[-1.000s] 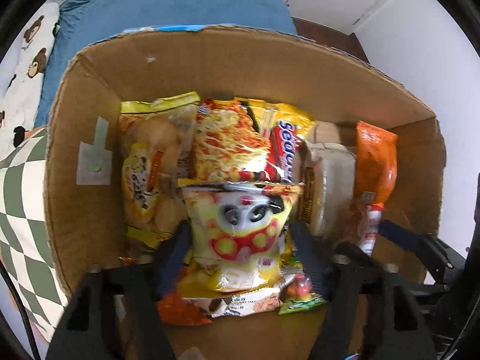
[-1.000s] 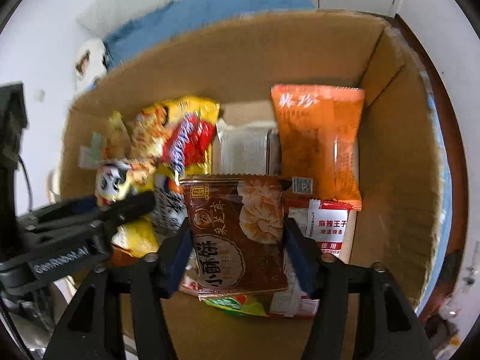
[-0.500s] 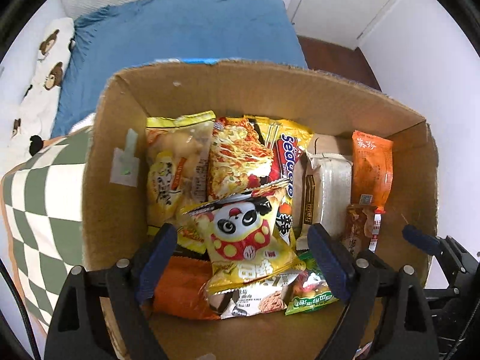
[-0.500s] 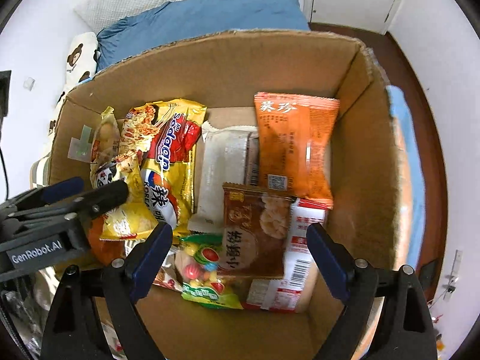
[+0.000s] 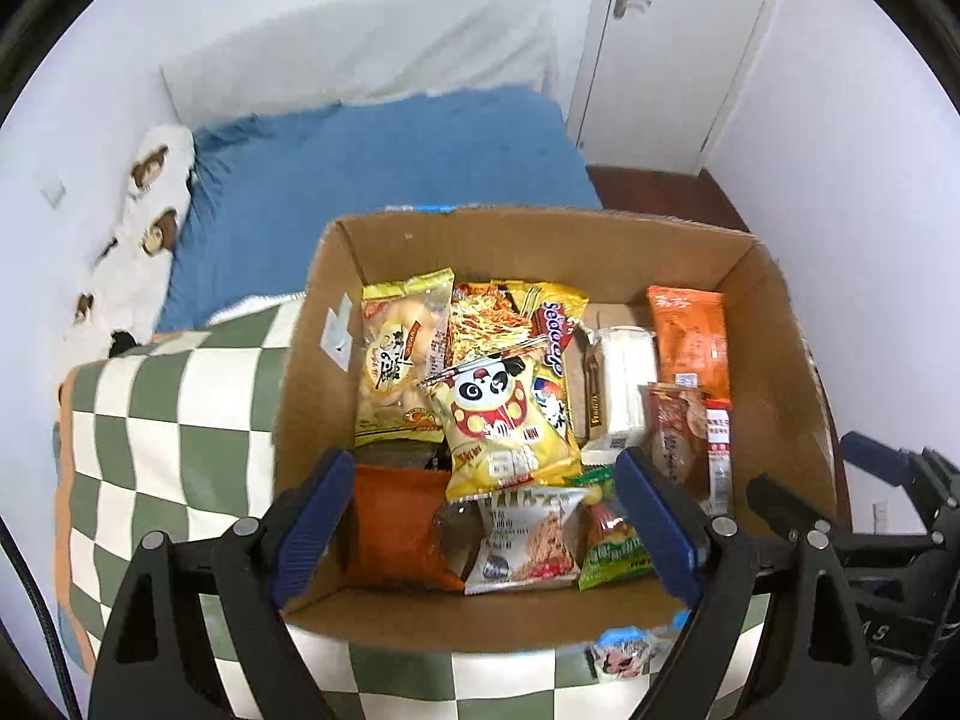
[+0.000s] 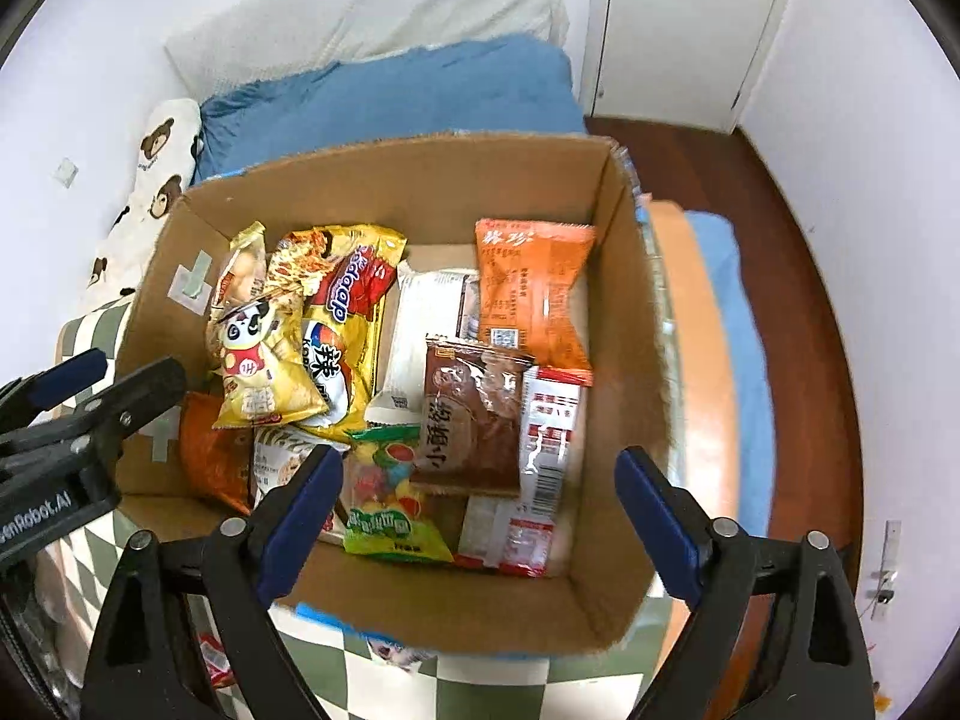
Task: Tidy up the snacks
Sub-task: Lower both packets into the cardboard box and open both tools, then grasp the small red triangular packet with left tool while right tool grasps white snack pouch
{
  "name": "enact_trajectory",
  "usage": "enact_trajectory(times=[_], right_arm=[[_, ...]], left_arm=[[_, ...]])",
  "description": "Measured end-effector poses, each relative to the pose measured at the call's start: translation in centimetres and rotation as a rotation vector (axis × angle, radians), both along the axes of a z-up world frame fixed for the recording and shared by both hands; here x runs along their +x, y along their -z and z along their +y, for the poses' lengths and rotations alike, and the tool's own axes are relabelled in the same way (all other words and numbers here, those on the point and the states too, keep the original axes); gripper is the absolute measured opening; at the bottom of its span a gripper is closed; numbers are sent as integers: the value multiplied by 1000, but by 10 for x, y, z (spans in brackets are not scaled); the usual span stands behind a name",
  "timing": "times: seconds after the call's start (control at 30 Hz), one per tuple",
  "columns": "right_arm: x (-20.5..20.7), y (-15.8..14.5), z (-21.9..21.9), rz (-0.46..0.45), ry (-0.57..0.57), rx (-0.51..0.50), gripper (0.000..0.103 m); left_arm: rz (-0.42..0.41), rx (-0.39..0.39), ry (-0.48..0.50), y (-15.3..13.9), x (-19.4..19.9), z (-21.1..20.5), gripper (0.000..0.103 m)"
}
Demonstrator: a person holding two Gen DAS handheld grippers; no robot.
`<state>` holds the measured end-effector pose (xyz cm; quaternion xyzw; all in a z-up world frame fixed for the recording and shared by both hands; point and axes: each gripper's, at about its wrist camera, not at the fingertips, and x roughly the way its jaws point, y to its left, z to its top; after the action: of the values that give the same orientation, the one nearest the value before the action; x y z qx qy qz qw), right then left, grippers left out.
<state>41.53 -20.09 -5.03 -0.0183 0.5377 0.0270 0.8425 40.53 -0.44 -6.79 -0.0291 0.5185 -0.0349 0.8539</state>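
Observation:
A cardboard box (image 5: 774,324) (image 6: 624,312) holds several snack packets. A yellow panda packet (image 5: 504,420) (image 6: 258,360) lies on top at the left. A brown biscuit packet (image 6: 471,414) (image 5: 678,438) lies at the right, beside an orange packet (image 6: 531,294). My left gripper (image 5: 480,516) is open and empty, above the box's near edge. My right gripper (image 6: 480,510) is open and empty, above the box's near right part. The left gripper also shows at the left of the right wrist view (image 6: 90,384).
The box sits on a green-and-white checked cloth (image 5: 162,432). A blue bedsheet (image 5: 384,162) and a bear-print pillow (image 5: 138,228) lie behind. A white door (image 5: 672,42) and wooden floor (image 6: 798,276) are at the right.
Both grippers opened, letting go of the panda packet and the brown biscuit packet, which now lie in the box. Both grippers have pulled up and back from the box.

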Motion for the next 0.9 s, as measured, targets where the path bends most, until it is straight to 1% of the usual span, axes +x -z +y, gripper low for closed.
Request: enact_trajectory(times=[0.13,0.27,0.33,0.53,0.67,0.9], right_arm=[[-22,-18,7,-61,-11,-17,95],[-48,-38,7,-125,-3,-20,95],[-57,-43,11,-150,-1,-22,95],[-90,-65,11,-205,-4,-4,95],[-113,-78,12,-237,-6,11,95],[-140,-97,12,-284,-5,18,95]], left_arm=[[-63,-3,-7,-18,-27,0,89],[-105,-7,-12,-32,-49,0,89],[-125,-10,-12,-39,-60,0,89],[-185,2,-14,-58,-90,-3,89],[-210,-1,-13,-68,-106,-3,89],[-244,-1,-9,-81,-127,-3,89]])
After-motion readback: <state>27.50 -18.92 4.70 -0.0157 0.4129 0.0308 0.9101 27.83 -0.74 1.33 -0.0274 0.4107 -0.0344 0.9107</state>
